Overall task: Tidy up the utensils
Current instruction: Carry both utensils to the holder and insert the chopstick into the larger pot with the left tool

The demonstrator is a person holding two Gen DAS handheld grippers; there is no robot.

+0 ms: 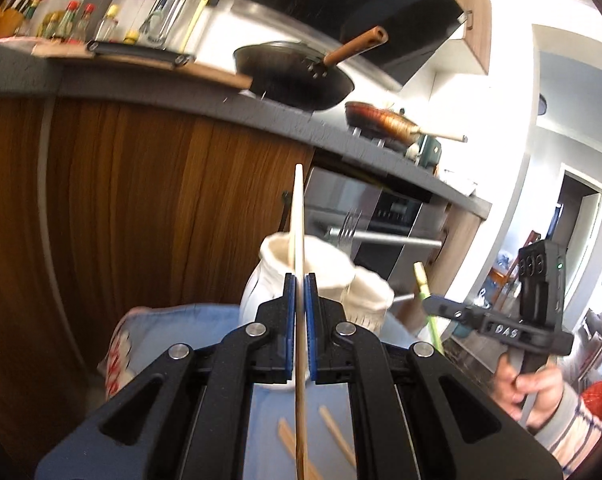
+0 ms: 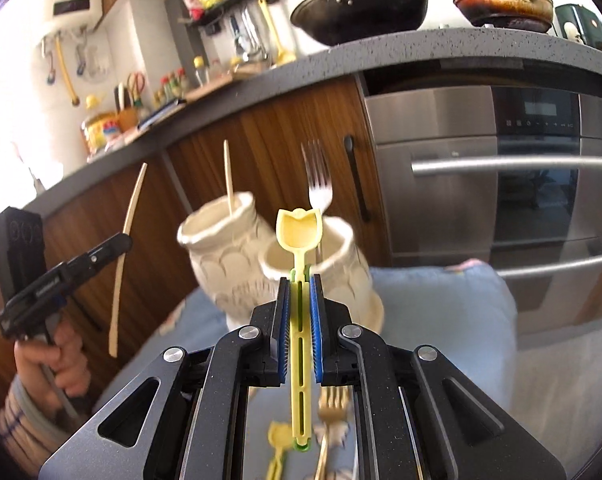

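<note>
The left gripper [image 1: 299, 280] clamps a thin, smooth pale wooden chopstick [image 1: 299, 216], its tip rising ahead of two scalloped cream ceramic jars [image 2: 237, 256]. The right gripper [image 2: 299, 280] pinches a slotted yellow plastic spoon [image 2: 299, 228] just before the nearer jar, where a shiny metal fork [image 2: 319, 184] stands

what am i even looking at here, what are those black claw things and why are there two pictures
Each picture comes from a fisheye camera mounted on a handheld two-finger gripper, looking forward along its fingers. A person holds one in each hand; there is no robot arm.

The left wrist view shows the left gripper shut on a wooden chopstick. The right wrist view shows the right gripper shut on a yellow plastic spoon.

Ahead stand two cream ceramic jars on a blue cloth; one holds a chopstick, the other a metal fork. More utensils lie on the cloth below the grippers. Each view also catches the person's other hand.
</note>
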